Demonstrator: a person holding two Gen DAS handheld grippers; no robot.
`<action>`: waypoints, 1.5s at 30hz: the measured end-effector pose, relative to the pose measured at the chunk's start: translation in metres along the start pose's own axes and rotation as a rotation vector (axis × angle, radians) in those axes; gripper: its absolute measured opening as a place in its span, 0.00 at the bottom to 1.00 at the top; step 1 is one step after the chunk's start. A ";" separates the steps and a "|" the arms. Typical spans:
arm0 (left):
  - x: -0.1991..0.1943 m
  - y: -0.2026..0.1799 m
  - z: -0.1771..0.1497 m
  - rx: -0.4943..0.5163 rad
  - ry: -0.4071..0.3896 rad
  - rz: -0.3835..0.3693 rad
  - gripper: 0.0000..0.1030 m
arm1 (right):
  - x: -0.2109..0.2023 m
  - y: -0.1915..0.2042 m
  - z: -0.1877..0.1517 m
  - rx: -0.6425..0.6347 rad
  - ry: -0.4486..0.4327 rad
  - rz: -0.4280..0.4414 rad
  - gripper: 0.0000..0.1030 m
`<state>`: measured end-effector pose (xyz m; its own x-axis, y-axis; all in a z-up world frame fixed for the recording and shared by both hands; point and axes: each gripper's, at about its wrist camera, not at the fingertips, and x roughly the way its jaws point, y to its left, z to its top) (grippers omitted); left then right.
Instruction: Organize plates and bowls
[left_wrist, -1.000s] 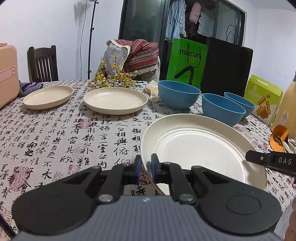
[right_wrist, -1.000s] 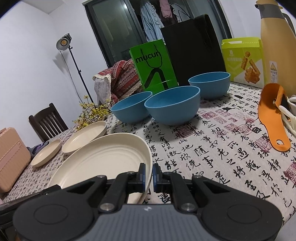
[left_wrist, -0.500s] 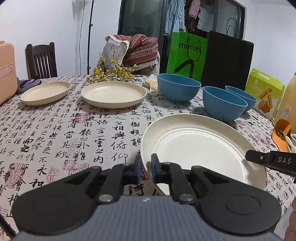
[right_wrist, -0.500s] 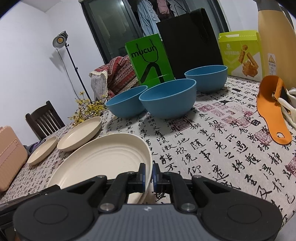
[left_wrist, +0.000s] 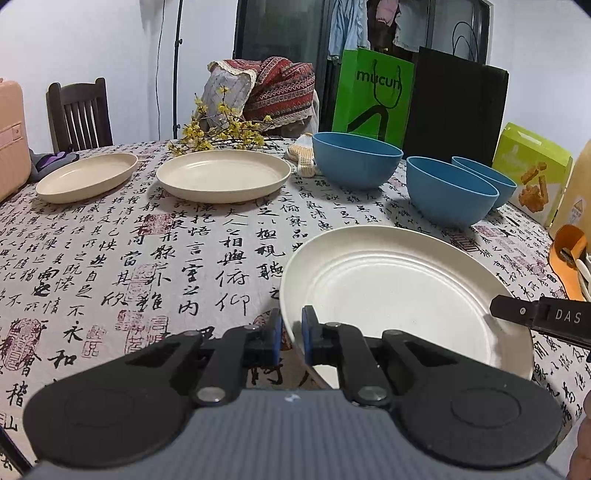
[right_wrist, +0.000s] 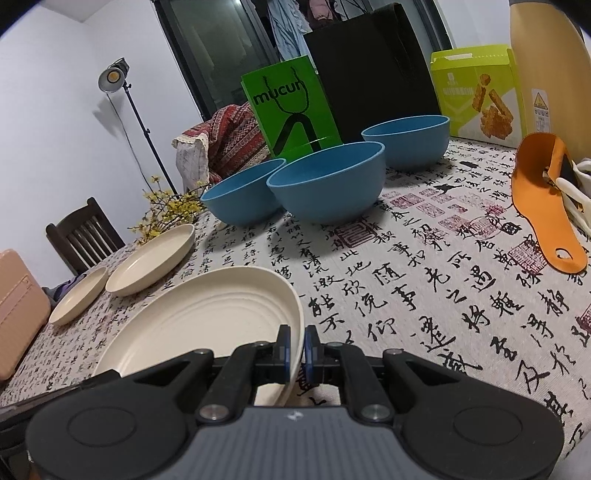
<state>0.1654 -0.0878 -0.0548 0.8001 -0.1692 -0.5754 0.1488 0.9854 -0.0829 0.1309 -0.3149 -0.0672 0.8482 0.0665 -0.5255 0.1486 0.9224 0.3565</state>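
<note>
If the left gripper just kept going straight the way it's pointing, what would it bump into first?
Probably just the tablecloth, short of the middle cream plate; depth is hard to judge. The left gripper is shut on the near plate, which would travel with it.

Indoor light, moderate, slightly cool. Studio lamp (right_wrist: 113, 75) on stand lit, warm glow, upper left of right view. Soft shadows under bowls (right_wrist: 327, 182) and plates (left_wrist: 223, 179) on the surface (left_wrist: 110, 258). Strong fisheye bending, dark corners. Near plate (left_wrist: 402, 291) shows mild sheen. Focus mostly sharp; distant background slightly soft.
</note>
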 end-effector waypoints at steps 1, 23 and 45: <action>0.001 -0.001 0.000 0.002 0.002 0.000 0.11 | 0.001 -0.001 0.000 0.000 0.000 0.000 0.07; 0.008 -0.007 -0.001 0.029 0.022 0.014 0.12 | 0.008 -0.005 -0.001 -0.020 0.003 -0.012 0.07; -0.028 0.031 0.023 -0.001 -0.096 0.070 0.86 | -0.011 0.010 0.018 -0.072 -0.069 0.034 0.81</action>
<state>0.1607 -0.0533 -0.0227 0.8605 -0.1013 -0.4992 0.0905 0.9948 -0.0459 0.1325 -0.3128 -0.0442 0.8855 0.0737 -0.4587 0.0847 0.9452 0.3154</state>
